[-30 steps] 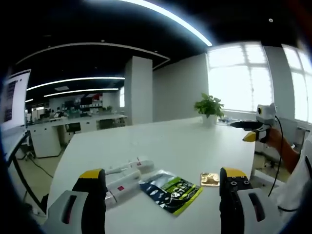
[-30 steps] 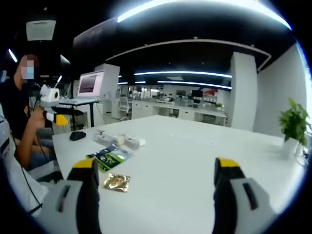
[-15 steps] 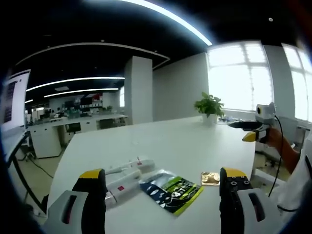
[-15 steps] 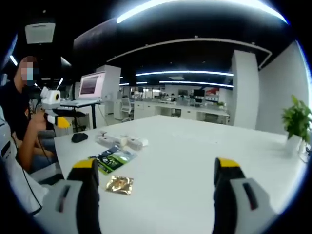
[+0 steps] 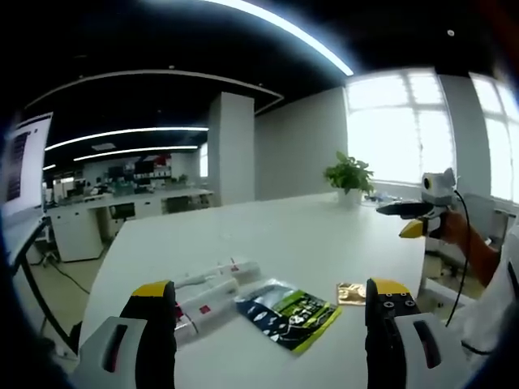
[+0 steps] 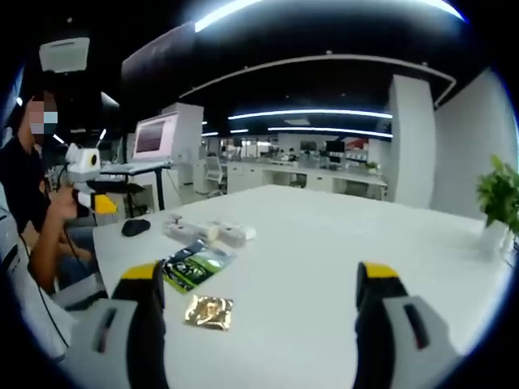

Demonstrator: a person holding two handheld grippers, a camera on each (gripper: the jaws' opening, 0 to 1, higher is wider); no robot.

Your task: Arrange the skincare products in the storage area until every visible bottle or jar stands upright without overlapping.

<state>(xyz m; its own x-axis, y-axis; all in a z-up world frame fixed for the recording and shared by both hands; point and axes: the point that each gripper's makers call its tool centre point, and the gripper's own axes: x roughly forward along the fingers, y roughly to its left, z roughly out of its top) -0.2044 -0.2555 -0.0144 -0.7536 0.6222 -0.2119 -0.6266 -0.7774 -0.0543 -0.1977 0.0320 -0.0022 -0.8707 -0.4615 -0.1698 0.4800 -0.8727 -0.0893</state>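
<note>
White worktop [image 5: 324, 235], both tongs [image 5: 268, 304] [image 6: 255, 284] spread and empty; those flat sachets [image 5: 285, 314] could slide away if I nudge them.

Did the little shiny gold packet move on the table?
No. In the left gripper view the gold packet sits just right of the green sachet, same as before. It looks shifted in the right gripper view because the camera moved.

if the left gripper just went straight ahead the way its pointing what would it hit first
Probably the green and black sachet lying flat on the white table; it sits between the open jaws of the left gripper, just ahead. Depth is unclear, so the gripper might pass above it.
</note>
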